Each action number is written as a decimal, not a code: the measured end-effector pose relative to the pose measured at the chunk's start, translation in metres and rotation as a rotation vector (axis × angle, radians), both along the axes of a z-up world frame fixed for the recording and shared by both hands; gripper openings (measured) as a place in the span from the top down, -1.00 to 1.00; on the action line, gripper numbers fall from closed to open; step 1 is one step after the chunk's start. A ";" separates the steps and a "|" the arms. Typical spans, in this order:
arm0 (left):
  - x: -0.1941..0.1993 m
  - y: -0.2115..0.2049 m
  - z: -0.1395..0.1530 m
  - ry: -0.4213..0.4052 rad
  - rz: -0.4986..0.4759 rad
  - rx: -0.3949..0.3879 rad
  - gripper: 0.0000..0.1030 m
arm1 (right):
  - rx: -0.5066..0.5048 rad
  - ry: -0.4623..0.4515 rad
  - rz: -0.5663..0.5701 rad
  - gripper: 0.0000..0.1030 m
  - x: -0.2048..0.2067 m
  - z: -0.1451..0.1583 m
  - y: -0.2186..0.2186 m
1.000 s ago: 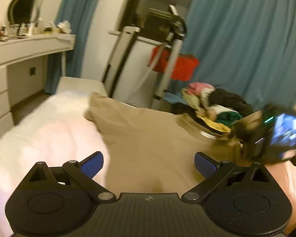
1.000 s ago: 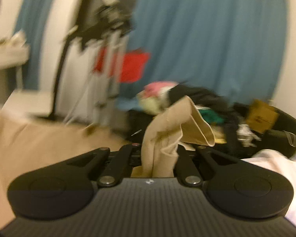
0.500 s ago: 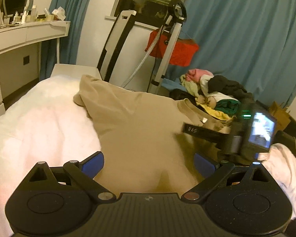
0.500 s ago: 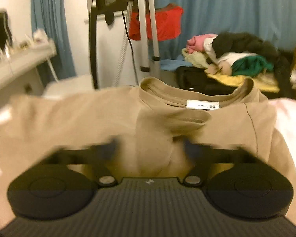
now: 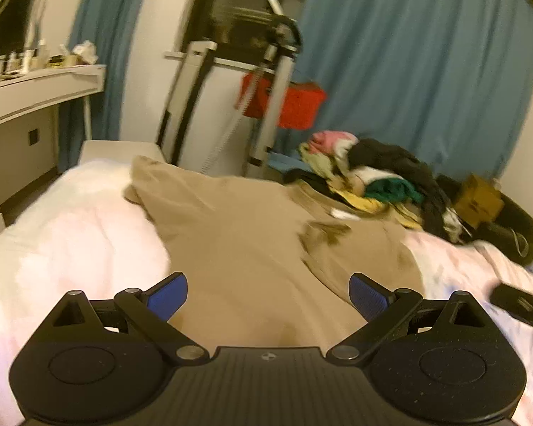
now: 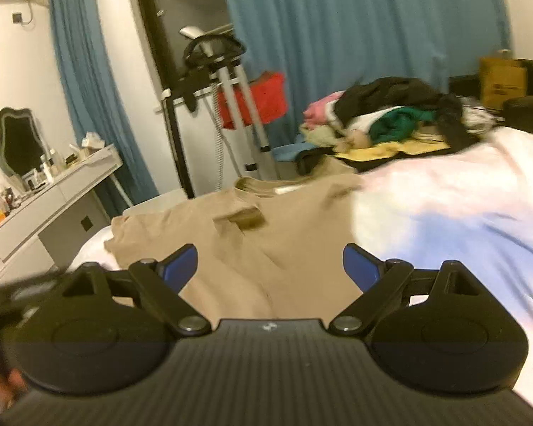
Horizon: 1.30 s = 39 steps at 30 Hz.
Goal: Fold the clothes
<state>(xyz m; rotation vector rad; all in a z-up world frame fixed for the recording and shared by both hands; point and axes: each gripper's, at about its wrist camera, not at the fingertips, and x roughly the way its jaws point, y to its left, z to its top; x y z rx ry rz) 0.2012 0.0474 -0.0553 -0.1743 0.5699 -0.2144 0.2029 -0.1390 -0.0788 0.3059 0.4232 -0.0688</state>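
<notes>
My right gripper [image 6: 270,266] has its jaws spread wide, having just been opening, and nothing sits between the blue pads; the tan shirt [image 6: 252,245] it let go now lies on the white bed [image 6: 444,206] ahead of it. My left gripper [image 5: 268,294] is equally wide and empty, hovering over the shirt's lower part without touching it as far as I can tell. The shirt is spread across the bed with its collar toward the far edge, close to the heap of other clothes [image 5: 369,174], and one sleeve is folded in over the chest, where it makes a darker lump. My worry is that this flap sits loosely: if I drag either gripper low across the cloth on the way to the next corner, a pad could catch it and pull it back out, or ruck the body into creases. The far left shoulder looks bunched where it meets the bedding, so a fold made there without smoothing would likely come out crooked. The bedding is soft too, and pinching too deep may pick up the cover with the shirt. Both views are blurred, so I can't judge the hem.
</notes>
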 end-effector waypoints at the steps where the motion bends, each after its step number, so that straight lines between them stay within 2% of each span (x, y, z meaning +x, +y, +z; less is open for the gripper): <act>1: -0.006 -0.007 -0.001 0.011 -0.023 0.006 -0.91 | 0.007 0.007 -0.026 -0.75 -0.020 0.000 -0.004; 3: -0.018 -0.020 -0.005 0.045 -0.068 0.016 -0.91 | 0.030 0.016 -0.072 -0.75 -0.055 -0.001 -0.012; 8: -0.044 -0.053 -0.014 0.122 -0.167 0.044 -0.91 | 0.092 -0.069 -0.173 -0.75 -0.124 0.003 -0.039; 12: -0.067 -0.077 -0.018 0.135 -0.222 0.089 -0.90 | 0.100 -0.121 -0.254 -0.75 -0.154 0.008 -0.066; 17: -0.101 -0.118 -0.022 0.175 -0.327 0.087 -0.81 | 0.142 -0.136 -0.307 -0.75 -0.172 0.002 -0.101; 25: -0.165 -0.200 -0.047 0.289 -0.586 0.073 -0.25 | 0.210 -0.130 -0.347 -0.75 -0.180 -0.012 -0.135; 29: -0.183 -0.234 -0.071 0.290 -0.724 0.134 -0.05 | 0.234 -0.148 -0.311 -0.75 -0.182 -0.016 -0.139; 30: -0.185 -0.240 -0.079 0.292 -0.755 0.151 0.12 | 0.238 -0.150 -0.303 -0.75 -0.182 -0.016 -0.139; 34: -0.189 -0.248 -0.107 0.318 -0.808 0.219 0.83 | 0.251 -0.146 -0.287 -0.75 -0.179 -0.018 -0.141; 37: -0.188 -0.243 -0.114 0.309 -0.796 0.235 1.00 | 0.264 -0.138 -0.287 -0.75 -0.178 -0.021 -0.141; 39: -0.190 -0.239 -0.110 0.288 -0.790 0.230 1.00 | 0.269 -0.135 -0.292 -0.75 -0.178 -0.021 -0.141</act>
